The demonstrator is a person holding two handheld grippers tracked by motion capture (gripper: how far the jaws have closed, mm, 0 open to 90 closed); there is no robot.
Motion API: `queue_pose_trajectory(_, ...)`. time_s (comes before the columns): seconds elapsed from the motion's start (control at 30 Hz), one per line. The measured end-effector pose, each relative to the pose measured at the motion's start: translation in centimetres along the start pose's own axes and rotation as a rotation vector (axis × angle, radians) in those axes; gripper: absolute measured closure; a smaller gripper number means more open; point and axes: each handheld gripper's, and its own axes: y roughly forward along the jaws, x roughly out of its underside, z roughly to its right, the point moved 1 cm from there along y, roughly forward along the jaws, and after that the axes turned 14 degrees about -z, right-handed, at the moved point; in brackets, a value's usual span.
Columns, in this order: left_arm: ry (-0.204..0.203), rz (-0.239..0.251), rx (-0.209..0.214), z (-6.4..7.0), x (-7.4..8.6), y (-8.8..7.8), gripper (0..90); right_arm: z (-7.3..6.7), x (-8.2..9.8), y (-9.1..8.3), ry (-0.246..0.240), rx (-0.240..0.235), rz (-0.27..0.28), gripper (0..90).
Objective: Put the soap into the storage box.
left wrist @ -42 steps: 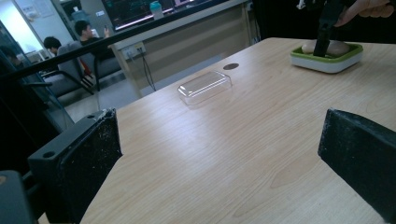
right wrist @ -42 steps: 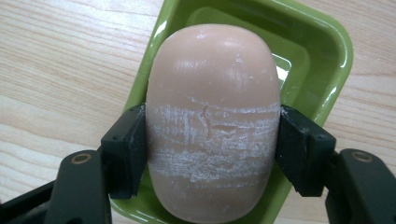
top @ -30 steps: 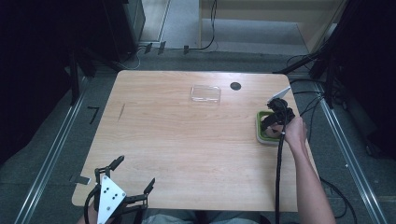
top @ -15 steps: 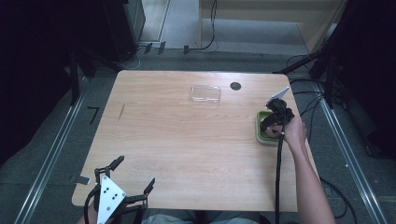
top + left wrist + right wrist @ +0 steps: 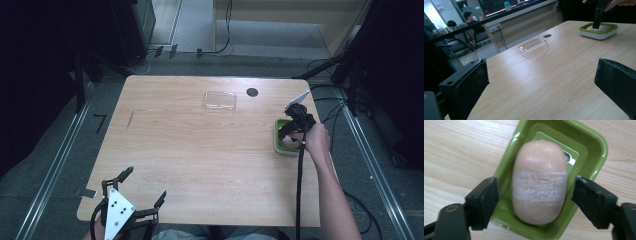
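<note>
soap point(image 5: 539, 182) lies in the green dish point(image 5: 596, 150) at the table's right edge; my right gripper point(image 5: 535, 195) has just been opening, jaws straddling it, pads clear. left gripper point(image 5: 131, 192) gapes empty, near-left.

One wooden table point(image 5: 200, 150) is seen. One green soap dish point(image 5: 596, 147) is counted on it, and one bar of pale pink soap point(image 5: 539, 182) is held in that dish. One clear plastic lid point(image 5: 220, 100) is counted, lying flat on the tabletop, and one round dark hole point(image 5: 252, 92) is found in the board near the far edge. Two handheld grippers are counted: the left gripper point(image 5: 132, 187) and the right gripper point(image 5: 535, 202), each fitted with two black jaws. Two seated people point(image 5: 461, 22) are made out in the background of the left gripper view.
</note>
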Motion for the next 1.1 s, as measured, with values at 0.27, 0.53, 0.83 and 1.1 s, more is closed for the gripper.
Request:
queue_pose_trajectory(0.27,0.001,0.002,0.0,0.0,0.0,0.0,0.0,-2.3,0.6,-1.6,-0.094,0.011,-0.003,13.8)
queue_pose_trajectory(0.53,0.002,0.001,0.0,0.1,0.0,0.0,0.0,-4.2,1.7,-3.3,-0.166,0.006,0.008,11.2)
queue_pose_trajectory(0.83,0.002,0.001,-0.001,0.1,0.0,0.0,0.0,-6.5,3.2,-3.9,-0.251,0.036,0.0,7.6)
queue_pose_trajectory(1.1,0.001,0.0,0.0,0.1,0.0,0.1,0.0,-8.7,4.4,-3.5,-0.323,0.05,-0.01,7.6)
